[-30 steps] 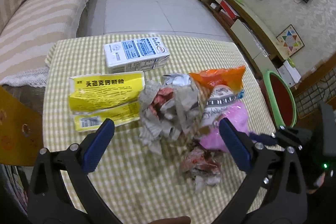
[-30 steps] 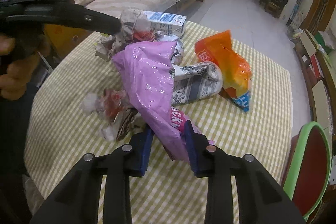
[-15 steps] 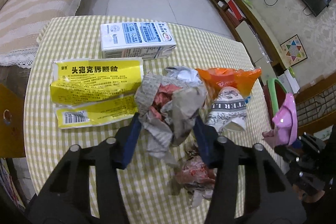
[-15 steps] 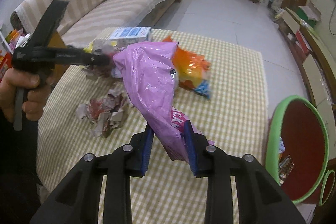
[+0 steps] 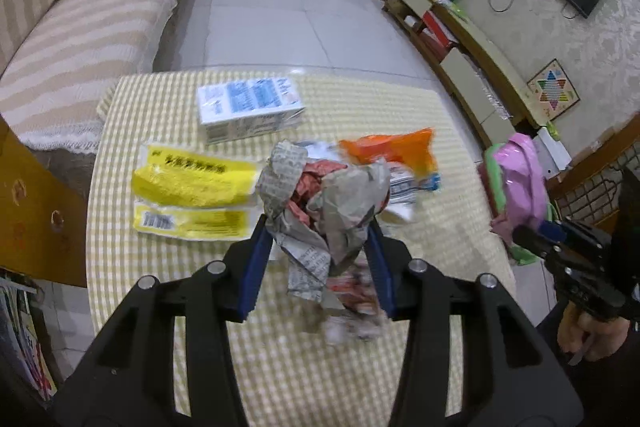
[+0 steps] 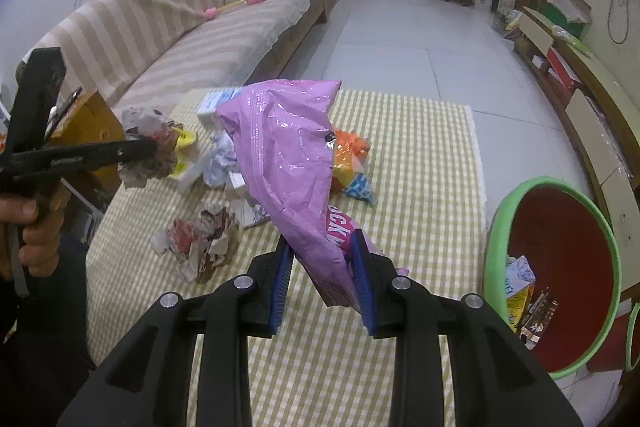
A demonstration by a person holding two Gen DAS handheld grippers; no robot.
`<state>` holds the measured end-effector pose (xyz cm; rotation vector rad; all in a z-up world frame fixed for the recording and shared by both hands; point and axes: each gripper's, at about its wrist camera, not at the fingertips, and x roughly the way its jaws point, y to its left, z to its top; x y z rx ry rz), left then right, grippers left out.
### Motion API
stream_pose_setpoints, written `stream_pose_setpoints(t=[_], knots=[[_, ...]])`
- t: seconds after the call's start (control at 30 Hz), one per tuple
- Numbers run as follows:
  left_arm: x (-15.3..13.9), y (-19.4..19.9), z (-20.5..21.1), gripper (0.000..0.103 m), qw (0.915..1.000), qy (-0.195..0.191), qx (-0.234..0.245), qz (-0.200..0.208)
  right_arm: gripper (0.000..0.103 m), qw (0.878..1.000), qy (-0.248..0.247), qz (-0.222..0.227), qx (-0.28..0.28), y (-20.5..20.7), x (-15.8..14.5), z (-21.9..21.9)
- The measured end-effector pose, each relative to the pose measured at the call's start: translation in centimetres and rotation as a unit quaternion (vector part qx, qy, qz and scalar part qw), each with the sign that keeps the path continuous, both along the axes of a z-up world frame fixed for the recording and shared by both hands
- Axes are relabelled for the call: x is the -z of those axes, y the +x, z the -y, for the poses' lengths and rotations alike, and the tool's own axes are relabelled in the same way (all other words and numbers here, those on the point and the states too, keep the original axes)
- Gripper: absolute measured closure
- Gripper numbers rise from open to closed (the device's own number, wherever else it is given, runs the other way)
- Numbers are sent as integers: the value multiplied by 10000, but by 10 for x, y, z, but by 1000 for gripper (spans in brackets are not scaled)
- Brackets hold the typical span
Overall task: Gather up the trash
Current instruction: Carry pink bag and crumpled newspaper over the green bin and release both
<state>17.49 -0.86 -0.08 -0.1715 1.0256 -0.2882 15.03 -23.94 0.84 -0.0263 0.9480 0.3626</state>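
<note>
Between the left tongs (image 5: 316,259), whose blue pads press its sides, a crumpled newspaper wad (image 5: 324,203) is clamped, lifted off the checked desk (image 5: 360,99). The right tongs (image 6: 322,279) grip a pink plastic bag (image 6: 288,155) by its lower end, above the desk. Beneath lie a yellow packet (image 5: 192,183), a blue-and-white carton (image 5: 248,107), an orange wrapper (image 5: 392,147) and another crumpled wad (image 6: 200,243). Beside the desk stands a green-rimmed red bin (image 6: 560,251) holding scraps.

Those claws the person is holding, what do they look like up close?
Each claw, left and right, is a black plastic fork of two angular, cut-out arms joined with round silver bolts. Flat blue pads line the inner faces of the fingers. The hand on the left handle emerges from a dark sleeve.
</note>
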Motion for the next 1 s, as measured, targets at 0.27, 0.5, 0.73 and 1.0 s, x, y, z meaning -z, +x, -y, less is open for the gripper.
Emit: stream_pose_setpoints(t=[0.27, 0.5, 0.73, 1.0], knots=[[-30, -7, 49, 59, 9989, 36, 402, 239, 75, 9991, 138, 172, 372, -9, -20, 34], [-44, -4, 97, 59, 9958, 67, 819, 411, 75, 9957, 89, 316, 863, -17, -33, 80], [-45, 4, 150, 59, 9906, -37, 1298, 421, 75, 9878, 64, 409, 1501, -22, -44, 139], [-41, 14, 225, 59, 9818, -169, 1855, 378, 75, 9744, 30, 387, 2213, -25, -43, 200]])
